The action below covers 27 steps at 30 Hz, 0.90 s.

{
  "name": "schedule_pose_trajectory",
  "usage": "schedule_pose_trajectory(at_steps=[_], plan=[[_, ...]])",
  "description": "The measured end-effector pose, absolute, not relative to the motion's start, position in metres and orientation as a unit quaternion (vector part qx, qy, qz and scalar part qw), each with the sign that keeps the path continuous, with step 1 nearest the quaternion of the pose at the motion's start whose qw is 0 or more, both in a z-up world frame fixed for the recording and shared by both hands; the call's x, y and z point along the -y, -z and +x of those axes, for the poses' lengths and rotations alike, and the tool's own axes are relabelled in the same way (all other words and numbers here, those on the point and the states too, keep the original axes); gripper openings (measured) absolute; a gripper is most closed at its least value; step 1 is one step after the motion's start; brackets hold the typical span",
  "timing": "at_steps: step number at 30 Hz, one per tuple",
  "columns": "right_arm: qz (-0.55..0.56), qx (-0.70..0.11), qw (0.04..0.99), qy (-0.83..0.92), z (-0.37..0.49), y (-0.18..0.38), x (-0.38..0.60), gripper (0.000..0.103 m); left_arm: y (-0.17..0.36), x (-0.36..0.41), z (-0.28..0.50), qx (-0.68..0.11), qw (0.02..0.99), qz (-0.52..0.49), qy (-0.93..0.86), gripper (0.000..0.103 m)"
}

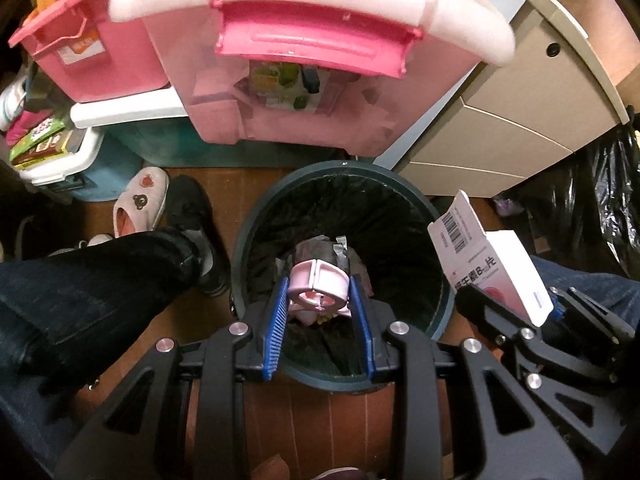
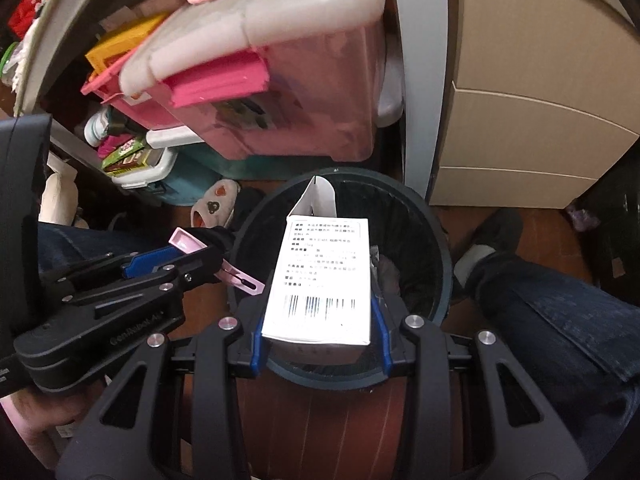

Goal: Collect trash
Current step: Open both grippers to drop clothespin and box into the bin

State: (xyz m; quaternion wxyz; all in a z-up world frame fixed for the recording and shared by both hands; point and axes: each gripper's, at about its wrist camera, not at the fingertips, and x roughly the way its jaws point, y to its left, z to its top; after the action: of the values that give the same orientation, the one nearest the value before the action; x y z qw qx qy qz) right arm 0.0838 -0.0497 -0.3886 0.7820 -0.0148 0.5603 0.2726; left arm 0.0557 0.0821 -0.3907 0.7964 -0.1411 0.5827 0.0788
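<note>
Looking down the left wrist view, the left hand-held gripper (image 1: 320, 300) is pinching a pink plastic clip (image 1: 318, 282) between its blue pads, directly over the open mouth of the dark bin (image 1: 240, 236), which is lined with a black bag and already holding some scraps. To its right, the right hand-held gripper (image 1: 516, 304) is clamping a white box (image 1: 488, 258) near the bin's rim; a barcode and pink print with Chinese characters and a "B" are showing, the rest being too small to read. A person's leg in dark jeans (image 1: 92, 280) is resting just beside the bin.

Turning to the right wrist view, the box is sitting narrowly squeezed between the pads, its open flap hanging over the bin; dense text above the barcode is blurring past legibility. The left one's side is reading roughly "GenRobot", though it is hard to make out.

The risk, as I judge it, is the box: it is lying partly over the near rim, so letting go here could tip it onto the wooden floor (image 2: 340, 420)
</note>
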Motion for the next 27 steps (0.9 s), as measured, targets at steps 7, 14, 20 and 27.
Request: schedule_pose_trajectory(at_steps=[7, 14, 20, 27], plan=[[-0.015, -0.575, 0.774, -0.265, 0.098, 0.409, 0.049, 0.042, 0.407, -0.081, 0.072, -0.594, 0.789, -0.138, -0.073, 0.03], [-0.018, -0.585, 0.769, -0.258, 0.109, 0.424, 0.048, 0.042, 0.421, -0.084, 0.083, -0.601, 0.783, -0.143, -0.07, 0.03], [-0.021, -0.591, 0.765, -0.256, 0.114, 0.432, 0.046, 0.042, 0.429, -0.088, 0.091, -0.604, 0.78, -0.147, -0.071, 0.03], [-0.019, -0.593, 0.764, -0.253, 0.117, 0.436, 0.045, 0.048, 0.433, -0.09, 0.096, -0.606, 0.779, -0.147, -0.071, 0.03]])
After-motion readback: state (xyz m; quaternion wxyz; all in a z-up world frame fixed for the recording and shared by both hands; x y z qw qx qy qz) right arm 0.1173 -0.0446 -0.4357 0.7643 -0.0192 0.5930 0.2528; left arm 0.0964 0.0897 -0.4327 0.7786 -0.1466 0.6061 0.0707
